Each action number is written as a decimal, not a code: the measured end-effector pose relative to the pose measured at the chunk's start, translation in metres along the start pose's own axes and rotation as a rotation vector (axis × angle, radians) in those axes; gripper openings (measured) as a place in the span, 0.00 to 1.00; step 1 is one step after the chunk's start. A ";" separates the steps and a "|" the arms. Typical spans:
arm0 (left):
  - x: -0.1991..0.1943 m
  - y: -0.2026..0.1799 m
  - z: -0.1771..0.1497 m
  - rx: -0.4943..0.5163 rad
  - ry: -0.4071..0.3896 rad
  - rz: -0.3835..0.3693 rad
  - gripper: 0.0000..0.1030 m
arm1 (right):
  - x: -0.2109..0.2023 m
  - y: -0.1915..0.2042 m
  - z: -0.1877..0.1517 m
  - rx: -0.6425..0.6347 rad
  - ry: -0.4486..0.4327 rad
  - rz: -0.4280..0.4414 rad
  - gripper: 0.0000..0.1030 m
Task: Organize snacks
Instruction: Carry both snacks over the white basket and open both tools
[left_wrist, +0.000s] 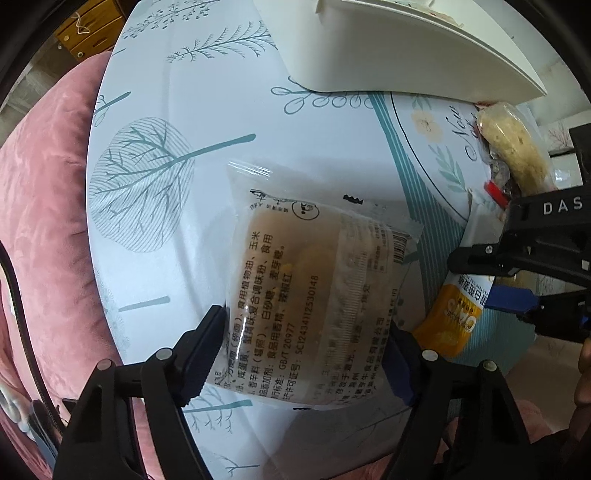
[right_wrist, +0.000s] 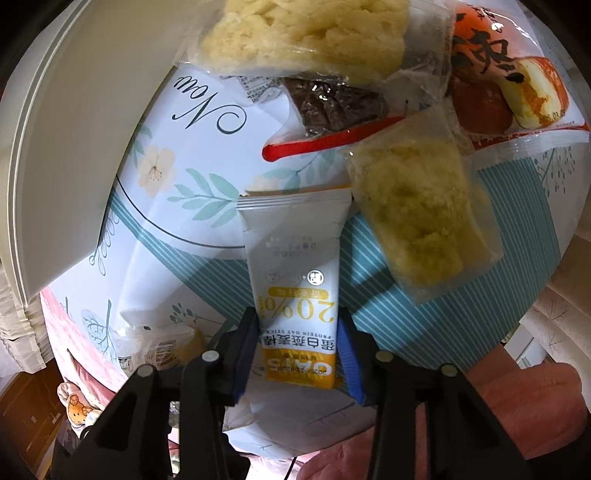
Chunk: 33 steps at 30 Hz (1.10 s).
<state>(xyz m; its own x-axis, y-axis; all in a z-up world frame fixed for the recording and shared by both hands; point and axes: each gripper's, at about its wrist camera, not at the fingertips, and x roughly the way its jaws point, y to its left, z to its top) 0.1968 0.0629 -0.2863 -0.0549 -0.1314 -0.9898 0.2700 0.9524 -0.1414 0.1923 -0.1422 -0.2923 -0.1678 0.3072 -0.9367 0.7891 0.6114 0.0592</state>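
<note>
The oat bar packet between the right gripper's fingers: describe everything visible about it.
The oat bar packet is a slim sealed foil-like sachet, white at the far end with a crimped seam, yellow-orange at the near end, printed "OATS", "20%" and "PROTEIN OAT STICK" plus Chinese text. It points lengthwise away from the camera, over the patterned tablecloth. The right gripper clamps its yellow end from both sides. The left view shows it too.

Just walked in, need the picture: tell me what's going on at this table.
A person is sorting snacks with two handheld grippers. The left gripper is clamped on a clear packet of pastry; the right gripper grips a white-and-yellow oat bar. More packets lie on the patterned table, and a white bin sits at its far side.
</note>
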 end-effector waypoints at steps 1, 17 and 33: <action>-0.001 0.000 -0.002 0.002 0.001 0.002 0.74 | 0.002 0.001 0.000 0.000 -0.002 0.003 0.40; -0.041 0.020 -0.054 0.034 -0.029 -0.013 0.74 | 0.000 -0.037 -0.058 -0.001 -0.061 0.100 0.39; -0.102 -0.001 -0.057 0.031 -0.145 -0.149 0.75 | -0.034 -0.077 -0.084 -0.052 -0.153 0.217 0.39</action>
<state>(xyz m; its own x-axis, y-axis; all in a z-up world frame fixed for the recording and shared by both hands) 0.1468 0.0910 -0.1845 0.0416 -0.3102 -0.9498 0.2986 0.9110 -0.2845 0.0876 -0.1388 -0.2359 0.0961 0.3240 -0.9412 0.7645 0.5815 0.2782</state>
